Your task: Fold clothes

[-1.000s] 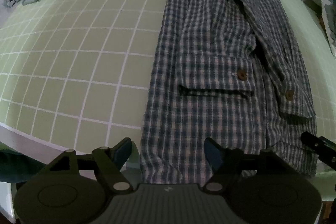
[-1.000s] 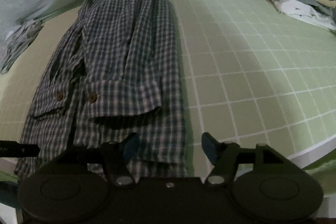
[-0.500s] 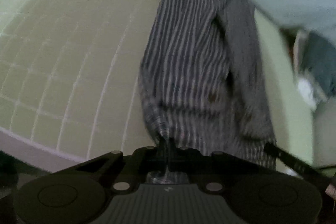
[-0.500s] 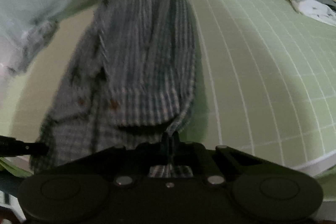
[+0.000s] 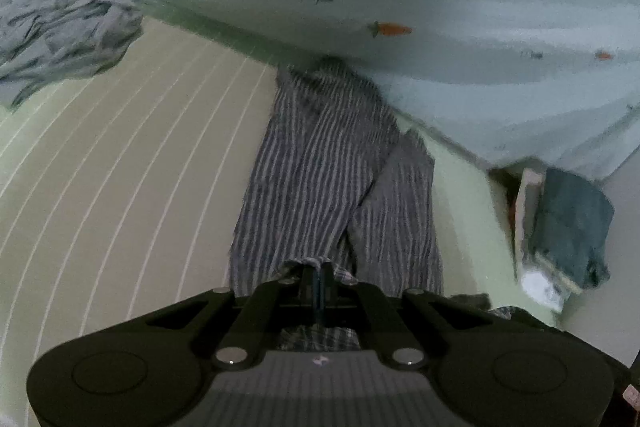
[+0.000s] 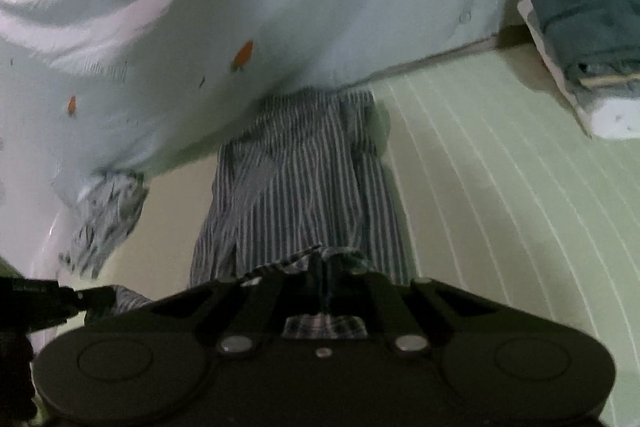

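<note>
The checked shirt (image 5: 332, 179) lies lengthwise on the green gridded bed (image 5: 120, 167), its near hem now lifted clear — a second ago it lay flat with both sets of jaws spread above it. The left gripper (image 5: 318, 277) and right gripper (image 6: 320, 263) have each closed tight on a hem corner and risen, so the lengthwise fold looks under way. Beyond — a pale quilt (image 6: 280, 7), a crumpled grey garment (image 5: 64, 27), a folded pile (image 6: 584, 11)
</note>
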Motion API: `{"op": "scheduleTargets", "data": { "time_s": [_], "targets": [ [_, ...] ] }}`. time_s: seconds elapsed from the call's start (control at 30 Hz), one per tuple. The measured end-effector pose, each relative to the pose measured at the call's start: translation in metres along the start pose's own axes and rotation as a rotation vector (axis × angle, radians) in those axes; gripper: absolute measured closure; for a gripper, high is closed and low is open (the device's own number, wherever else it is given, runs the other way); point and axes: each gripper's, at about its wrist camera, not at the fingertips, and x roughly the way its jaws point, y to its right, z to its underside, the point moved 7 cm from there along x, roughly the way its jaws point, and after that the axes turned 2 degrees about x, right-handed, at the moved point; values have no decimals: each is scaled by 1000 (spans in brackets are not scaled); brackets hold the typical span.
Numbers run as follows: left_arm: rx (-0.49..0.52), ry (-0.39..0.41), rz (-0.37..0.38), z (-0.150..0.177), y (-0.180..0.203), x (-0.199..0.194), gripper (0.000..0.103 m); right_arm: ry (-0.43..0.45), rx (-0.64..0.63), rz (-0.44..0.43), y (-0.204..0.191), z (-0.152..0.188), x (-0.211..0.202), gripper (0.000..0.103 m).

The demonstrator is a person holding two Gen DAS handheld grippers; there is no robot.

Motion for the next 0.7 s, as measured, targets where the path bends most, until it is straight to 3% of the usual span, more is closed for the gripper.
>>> {"op": "scheduleTargets", "data": {
  "time_s": [0.3, 0.5, 0.63, 0.7],
  "targets": [
    [-49, 4, -16, -43, -10, 49, 103, 10, -7, 25, 7, -39, 52, 101],
    [-115, -104, -94, -46, -39, 113, 103, -65, -5, 69, 11, -37, 117, 101],
    [-116, -162, -146, -38, -49, 136, 102, -119, -14, 94, 14, -30, 142, 100],
    [-110, -155, -161, -37, -48, 133, 101, -135, -28, 102, 14, -26, 148, 98]
  ]
}}
